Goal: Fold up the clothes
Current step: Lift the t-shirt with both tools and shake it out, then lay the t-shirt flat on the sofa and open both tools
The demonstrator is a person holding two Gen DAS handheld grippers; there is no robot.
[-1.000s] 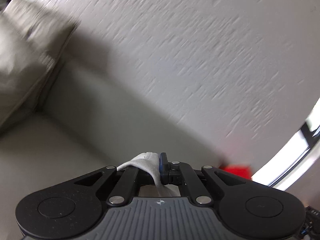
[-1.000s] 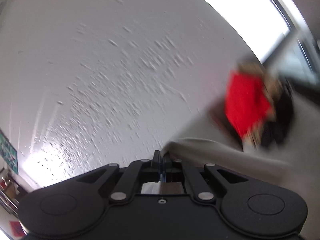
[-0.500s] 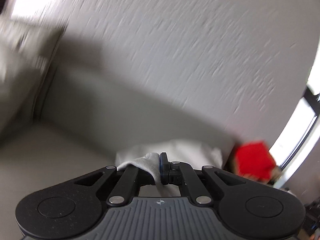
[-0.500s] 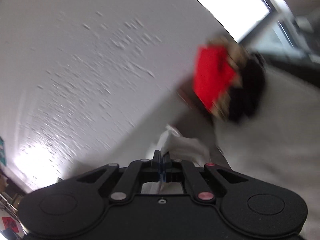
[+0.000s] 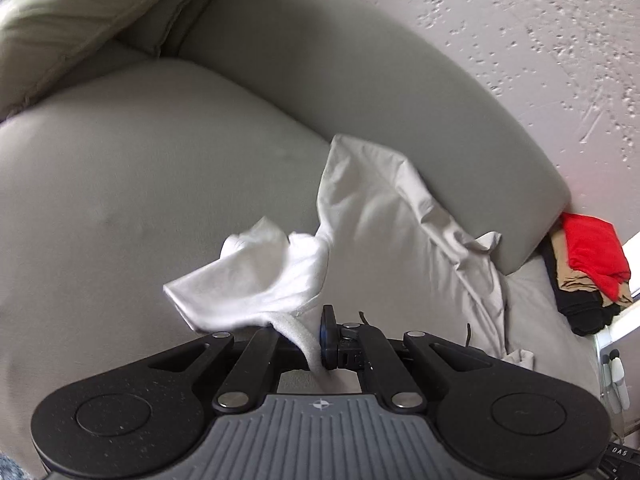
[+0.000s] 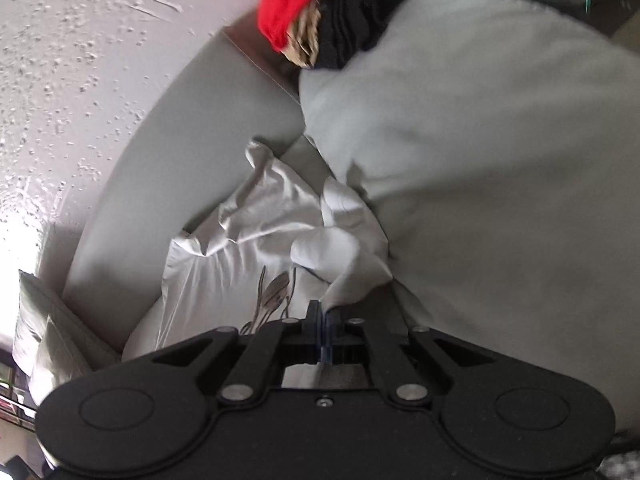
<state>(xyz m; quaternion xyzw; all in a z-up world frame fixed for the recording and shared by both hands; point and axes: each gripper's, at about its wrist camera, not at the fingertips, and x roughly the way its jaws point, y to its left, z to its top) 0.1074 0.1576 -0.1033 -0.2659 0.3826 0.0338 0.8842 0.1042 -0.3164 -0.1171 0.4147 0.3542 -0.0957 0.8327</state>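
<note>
On the grey sofa seat, against the backrest, the white garment lies half spread, its far edge bunched and one sleeve crumpled. Left gripper is clamped on a ribbed edge, seemingly the collar; right gripper is pinched shut on another edge of the same cloth. Step in hand, as I judge it: laying the garment flat before folding. Next move calls for pulling both held edges apart and toward the near side to smooth creases, then letting go. Folded pile, red on top, sits far right. A second ago both views showed mostly wall; now they show seat and cloth.
</note>
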